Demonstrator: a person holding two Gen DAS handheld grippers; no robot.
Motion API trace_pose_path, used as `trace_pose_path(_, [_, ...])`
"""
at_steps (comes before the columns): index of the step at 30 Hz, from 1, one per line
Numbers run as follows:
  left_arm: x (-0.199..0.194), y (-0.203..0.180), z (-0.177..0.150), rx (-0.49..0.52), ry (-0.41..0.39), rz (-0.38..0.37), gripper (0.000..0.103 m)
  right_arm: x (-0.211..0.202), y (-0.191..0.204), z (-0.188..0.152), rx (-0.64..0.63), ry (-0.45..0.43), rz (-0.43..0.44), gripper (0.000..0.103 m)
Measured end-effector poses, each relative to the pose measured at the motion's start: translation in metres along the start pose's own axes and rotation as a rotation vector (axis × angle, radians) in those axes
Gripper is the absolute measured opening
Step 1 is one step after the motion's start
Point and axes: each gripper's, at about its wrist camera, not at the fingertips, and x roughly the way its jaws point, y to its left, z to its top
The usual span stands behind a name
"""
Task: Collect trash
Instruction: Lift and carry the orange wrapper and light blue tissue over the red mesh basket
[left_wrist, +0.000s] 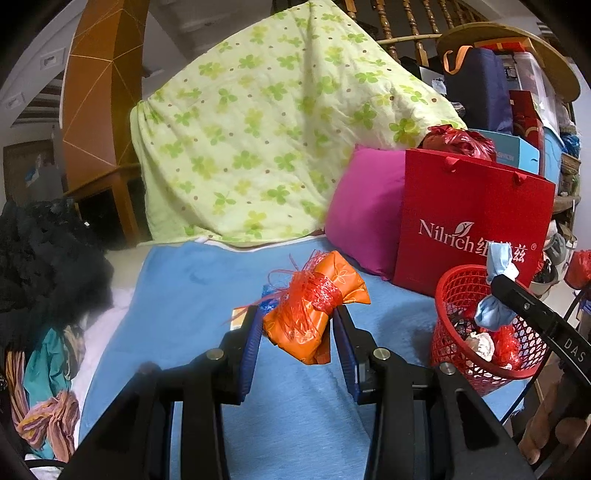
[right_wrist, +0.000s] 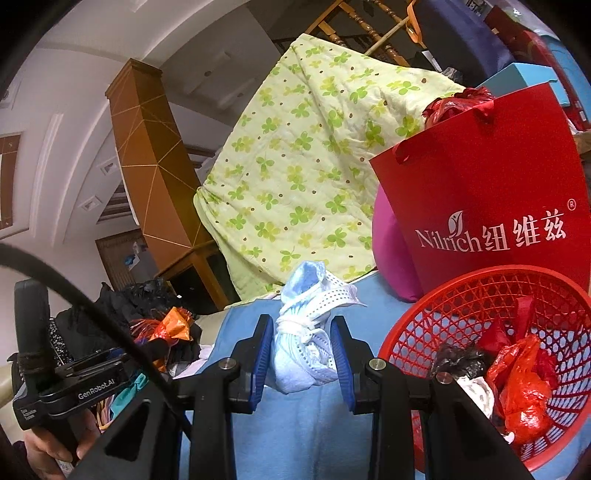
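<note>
My left gripper (left_wrist: 297, 325) is shut on an orange wrapper bundle (left_wrist: 317, 310) tied with red ribbon, held above the blue blanket (left_wrist: 192, 295). My right gripper (right_wrist: 301, 350) is shut on a knotted light-blue and white bundle (right_wrist: 304, 343), just left of the red mesh basket (right_wrist: 461, 295). The basket (left_wrist: 454, 288) holds red plastic and crumpled white and dark trash. In the left wrist view the right gripper (left_wrist: 495, 295) holds the blue bundle (left_wrist: 493, 314) over the basket's rim. The left gripper and its orange bundle (right_wrist: 173, 325) show at the left of the right wrist view.
A red Nilrich paper bag (left_wrist: 469, 221) stands behind the basket, beside a magenta pillow (left_wrist: 365, 214). A green floral quilt (left_wrist: 266, 133) leans at the back. Dark and striped clothes (left_wrist: 44, 295) pile at the left. Boxes and bags (left_wrist: 517, 92) stack at the right.
</note>
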Motion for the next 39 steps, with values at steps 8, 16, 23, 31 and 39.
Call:
trace_pose_path(8, [0.002,-0.013,0.003,0.016,-0.001,-0.011,0.041,-0.006,-0.005,0.002,0.013,-0.013,-0.005,0.034])
trace_pose_path(16, [0.001,-0.023,0.004,0.029,-0.001,-0.024,0.041,-0.013,-0.012,0.004,0.023,-0.025,-0.013,0.034])
trace_pose_path(23, [0.001,-0.033,0.006,0.045,-0.005,-0.033,0.041,-0.020,-0.017,0.005,0.030,-0.033,-0.023,0.034])
trace_pose_path(31, [0.002,-0.045,0.008,0.062,-0.002,-0.047,0.041,-0.028,-0.024,0.006,0.039,-0.045,-0.031,0.034])
trace_pose_path(39, [0.003,-0.055,0.010,0.086,-0.004,-0.056,0.041,-0.035,-0.027,0.007,0.050,-0.057,-0.032,0.034])
